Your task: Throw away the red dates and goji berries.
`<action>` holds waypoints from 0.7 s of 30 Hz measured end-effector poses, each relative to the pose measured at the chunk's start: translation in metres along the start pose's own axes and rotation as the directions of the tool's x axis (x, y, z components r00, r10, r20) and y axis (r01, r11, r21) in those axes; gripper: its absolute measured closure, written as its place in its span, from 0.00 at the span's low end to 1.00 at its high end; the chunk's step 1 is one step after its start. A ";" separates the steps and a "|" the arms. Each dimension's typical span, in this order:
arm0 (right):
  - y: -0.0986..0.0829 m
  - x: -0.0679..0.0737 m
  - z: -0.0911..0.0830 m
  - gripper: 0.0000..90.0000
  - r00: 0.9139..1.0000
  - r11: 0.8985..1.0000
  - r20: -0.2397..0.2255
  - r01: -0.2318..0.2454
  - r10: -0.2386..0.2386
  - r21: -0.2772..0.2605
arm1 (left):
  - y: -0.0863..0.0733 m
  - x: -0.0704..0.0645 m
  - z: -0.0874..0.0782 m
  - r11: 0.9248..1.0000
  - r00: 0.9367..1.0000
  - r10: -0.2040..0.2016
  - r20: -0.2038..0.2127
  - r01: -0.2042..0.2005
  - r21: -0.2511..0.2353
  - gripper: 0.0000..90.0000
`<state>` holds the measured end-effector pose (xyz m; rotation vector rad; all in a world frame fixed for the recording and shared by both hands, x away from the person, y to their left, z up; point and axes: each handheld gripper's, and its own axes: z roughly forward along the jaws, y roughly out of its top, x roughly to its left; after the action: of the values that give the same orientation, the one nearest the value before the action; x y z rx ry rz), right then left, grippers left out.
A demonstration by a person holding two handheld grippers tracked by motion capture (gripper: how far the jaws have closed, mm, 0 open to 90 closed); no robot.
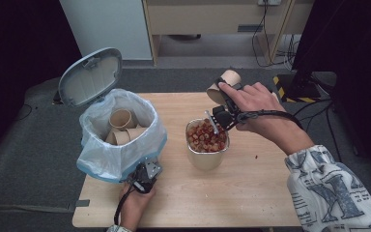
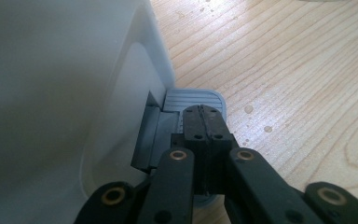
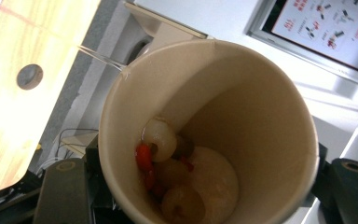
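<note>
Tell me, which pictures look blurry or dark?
Left gripper view: the bin wall is a soft, shadowy blur; the pedal is sharp. Right gripper view: the cup rim is sharp, the background bright and hazy. High view: dark corners.

We see a wooden table (image 1: pixel 183 203) standing on grey carpet (image 1: pixel 24 159). A few small red crumbs (image 1: pixel 256 156) lie on the table near its right edge, and some water drops (image 2: pixel 249 109) bead on the wood. Behind the table we make out a pale wooden desk (image 1: pixel 212 19) with black cables (image 1: pixel 265 43) trailing to the floor under it, and a white panel (image 1: pixel 108 26) to its left. A strip of yellow-and-black tape (image 1: pixel 282 89) marks the floor at right. On a wall we notice a framed poster (image 3: pixel 328 25) with small pictures.
</note>
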<state>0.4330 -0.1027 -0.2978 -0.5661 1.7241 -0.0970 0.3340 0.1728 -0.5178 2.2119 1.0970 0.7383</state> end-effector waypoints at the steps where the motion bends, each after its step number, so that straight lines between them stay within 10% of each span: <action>1: -0.001 -0.001 0.000 0.35 1.000 1.000 0.009 -0.023 0.023 0.001 | 0.000 0.000 0.000 1.000 1.000 0.000 0.000 0.000 0.000 0.99; 3: 0.002 0.002 0.002 0.35 1.000 1.000 0.024 -0.018 0.017 0.017 | 0.000 0.000 0.000 1.000 1.000 0.001 -0.001 -0.001 0.001 0.99; 6: 0.024 0.031 0.008 0.35 0.978 0.980 -0.066 0.200 -0.200 -0.012 | 0.000 0.000 0.000 1.000 1.000 0.001 -0.001 -0.001 0.001 0.99; 7: 0.026 0.034 0.009 0.35 0.976 0.979 -0.072 0.205 -0.206 -0.010 | 0.000 0.000 0.000 1.000 1.000 -0.001 0.000 0.001 0.001 0.99; 10: 0.019 0.025 0.010 0.35 0.996 0.996 -0.031 0.087 -0.086 0.004 | 0.000 0.000 0.000 1.000 1.000 0.000 -0.001 0.000 0.002 0.99; 13: 0.027 0.038 0.010 0.35 0.974 0.977 -0.075 0.213 -0.213 -0.012 | 0.000 0.000 0.000 1.000 1.000 0.000 0.000 0.000 0.002 0.99; 15: 0.021 0.030 0.010 0.35 0.993 0.994 -0.038 0.114 -0.113 0.007 | 0.000 0.000 0.000 1.000 1.000 -0.001 0.001 0.001 0.002 0.99; 18: 0.022 0.035 0.012 0.35 0.984 0.987 -0.068 0.163 -0.163 -0.005 | 0.000 0.000 0.000 1.000 1.000 -0.001 0.000 0.001 0.001 0.99; 21: 0.016 0.033 0.012 0.35 0.995 0.997 -0.063 0.083 -0.082 0.005 | 0.000 0.001 0.000 1.000 1.000 0.000 0.001 0.000 0.002 0.99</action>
<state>0.4350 -0.0993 -0.3361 -0.6346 1.7605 -0.1813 0.3342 0.1733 -0.5176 2.2131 1.0976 0.7361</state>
